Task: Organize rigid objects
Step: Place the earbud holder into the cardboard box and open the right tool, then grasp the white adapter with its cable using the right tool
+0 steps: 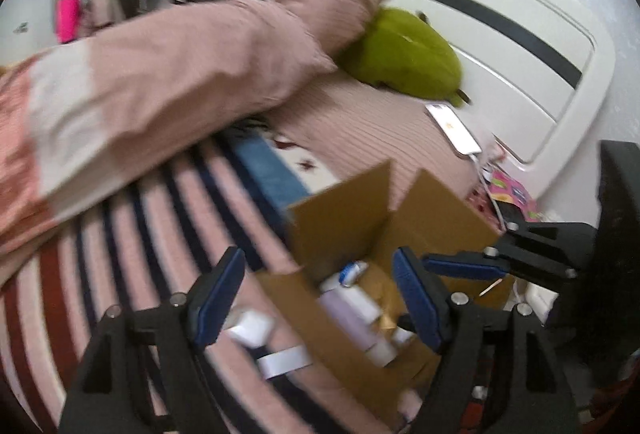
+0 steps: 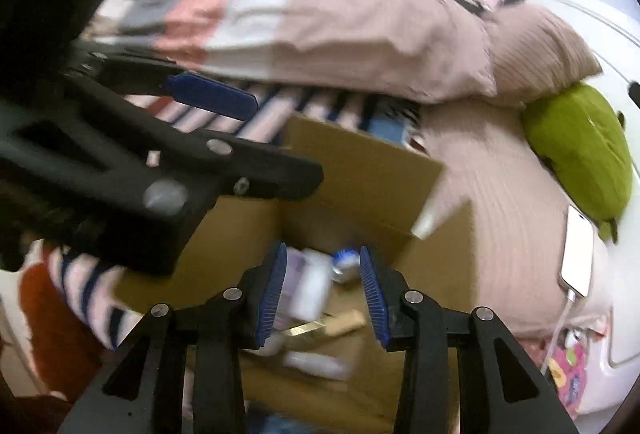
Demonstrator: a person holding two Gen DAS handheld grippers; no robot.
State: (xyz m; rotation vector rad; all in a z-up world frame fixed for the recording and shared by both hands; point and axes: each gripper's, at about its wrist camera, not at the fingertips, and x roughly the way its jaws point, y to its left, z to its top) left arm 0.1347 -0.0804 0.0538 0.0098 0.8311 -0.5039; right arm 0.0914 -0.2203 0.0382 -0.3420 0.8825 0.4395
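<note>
An open cardboard box [image 1: 344,218] [image 2: 360,169] sits on a bed with a striped blanket. Inside it lie a pale lilac bottle [image 1: 356,318] [image 2: 308,286], a small blue-and-white container [image 1: 350,272] [image 2: 345,264] and a tan tube [image 2: 344,320]. My left gripper [image 1: 320,294] is open and empty, its jaws straddling the box's near-left corner. A small white box [image 1: 250,328] and a white strip [image 1: 284,360] lie on the blanket beside it. My right gripper [image 2: 323,294] is open and empty, just above the box's contents. The other gripper shows in each view.
A rolled pink duvet [image 1: 160,81] lies across the bed behind the box. A green plush [image 1: 408,57] and a white phone on a cable [image 1: 454,129] lie near the white headboard [image 1: 500,13]. A colourful packet [image 1: 514,193] sits at the bed's edge.
</note>
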